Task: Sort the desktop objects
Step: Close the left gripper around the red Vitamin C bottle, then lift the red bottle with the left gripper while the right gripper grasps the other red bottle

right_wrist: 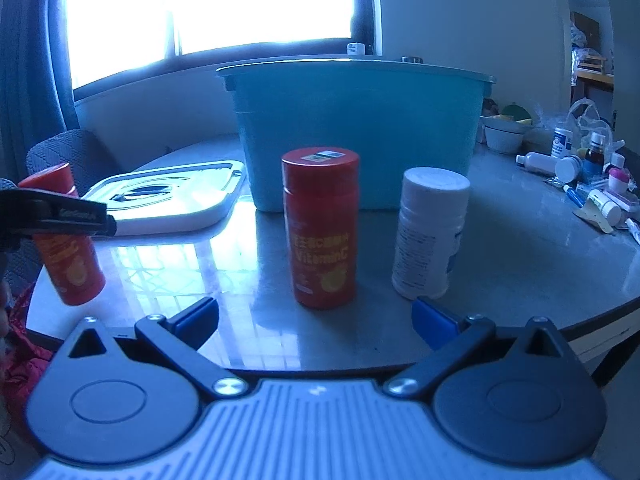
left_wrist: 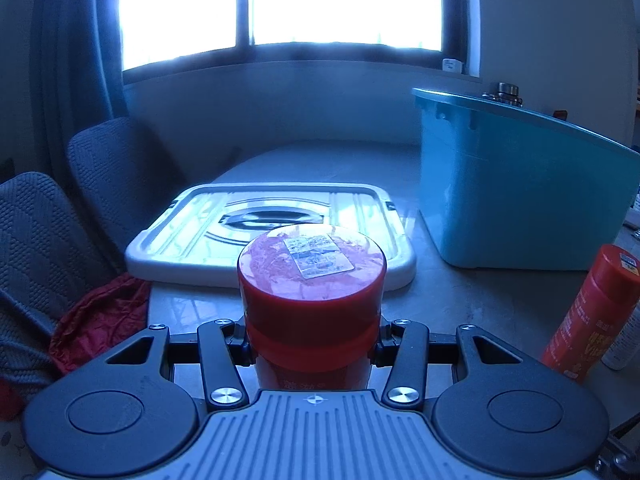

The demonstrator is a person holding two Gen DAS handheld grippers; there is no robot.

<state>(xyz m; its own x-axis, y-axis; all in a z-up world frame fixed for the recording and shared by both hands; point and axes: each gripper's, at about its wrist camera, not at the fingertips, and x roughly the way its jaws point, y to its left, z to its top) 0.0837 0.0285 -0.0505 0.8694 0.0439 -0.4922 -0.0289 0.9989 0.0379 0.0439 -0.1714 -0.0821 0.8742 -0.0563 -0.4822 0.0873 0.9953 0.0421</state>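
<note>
One red vitamin bottle [left_wrist: 312, 292] sat clamped in the left claw [left_wrist: 312, 350], clear of the desk [left_wrist: 480, 300], evidently bound for the teal bin [left_wrist: 520, 200], while the right claw [right_wrist: 316, 320] gaped empty.

a lived-in room at home

a big window [left_wrist: 280, 4] with a curtain [left_wrist: 76, 60] lights a round counter [right_wrist: 520, 248] flanked by padded chairs [left_wrist: 116, 172], with a blue storage tub [right_wrist: 356, 128], bowls [right_wrist: 502, 134], a plastic bag [right_wrist: 588, 116] and scattered medicine bottles [right_wrist: 568, 166] at its far edge.

Grey chairs [left_wrist: 120, 168], bright window [left_wrist: 280, 4]
</note>
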